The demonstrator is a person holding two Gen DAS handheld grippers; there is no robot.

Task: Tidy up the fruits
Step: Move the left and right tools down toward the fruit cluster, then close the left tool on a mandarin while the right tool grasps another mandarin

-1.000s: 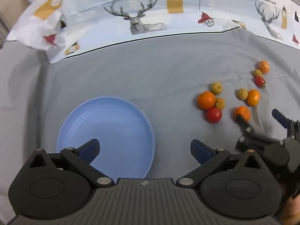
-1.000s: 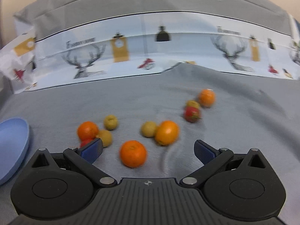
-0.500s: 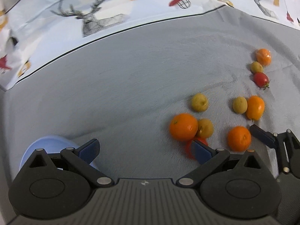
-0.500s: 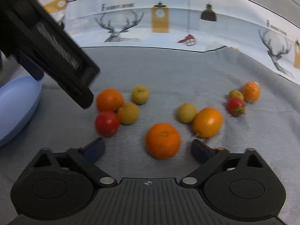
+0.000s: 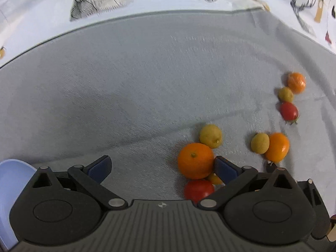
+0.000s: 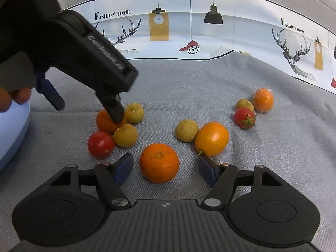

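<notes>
Work surface covered by a grey woven cloth [image 6: 189,79], lightly creased. Behind it lies a white printed sheet [image 6: 189,21] with a thin black border line, bearing stag heads, pendant lamps, yellow bulb panels and the words "FASHION HOME". Lighting even; shadows soft.
</notes>
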